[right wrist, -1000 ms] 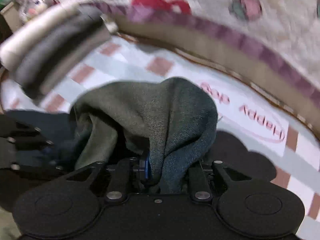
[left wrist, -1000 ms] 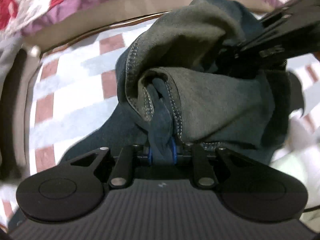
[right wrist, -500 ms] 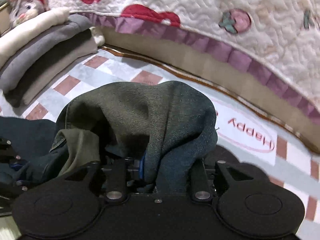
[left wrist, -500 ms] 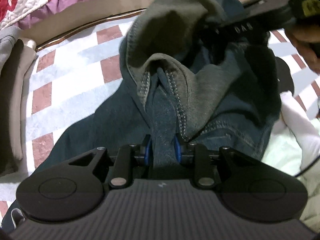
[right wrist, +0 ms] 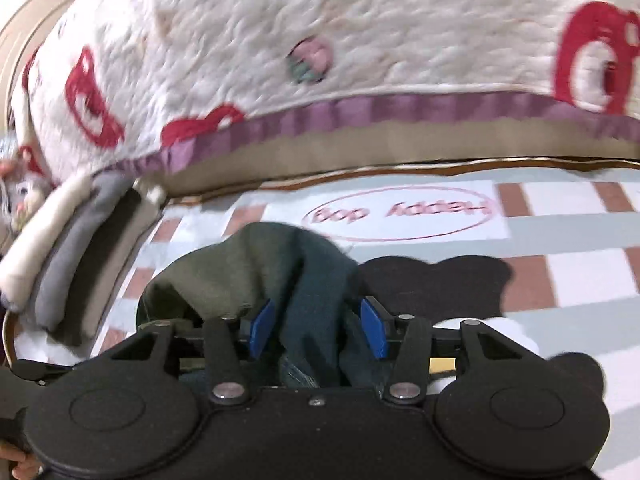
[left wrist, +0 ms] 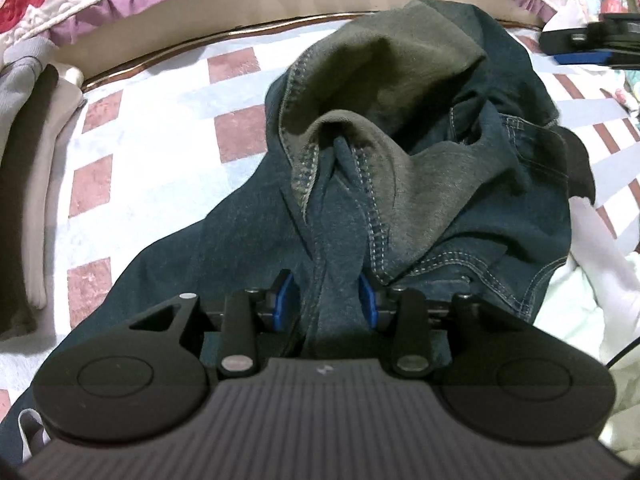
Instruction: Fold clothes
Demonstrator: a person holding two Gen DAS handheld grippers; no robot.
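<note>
Jeans [left wrist: 404,200], 1 dark pair, heaped on checked bed sheet [left wrist: 160,152], fabric running straight ahead from both tongs, long axis unclear in the bunching. Left tongs [left wrist: 326,300] opening, a fold between pads, right pad touching, left pad clear. Right tongs [right wrist: 318,328] opening wider, denim loose between. 1 stack of folded clothes [right wrist: 76,256] at left, by quilt [right wrist: 320,40].

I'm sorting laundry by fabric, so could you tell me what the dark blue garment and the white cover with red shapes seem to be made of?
The dark blue garment looks like denim: matte twill weave, pale contrast stitching along seams, with a greyer, softer-looking inside face. The white cover looks like quilted cotton or similar: puckered stitched surface, purple ruffled trim; the picture is blurred, so the fibre is uncertain.
</note>
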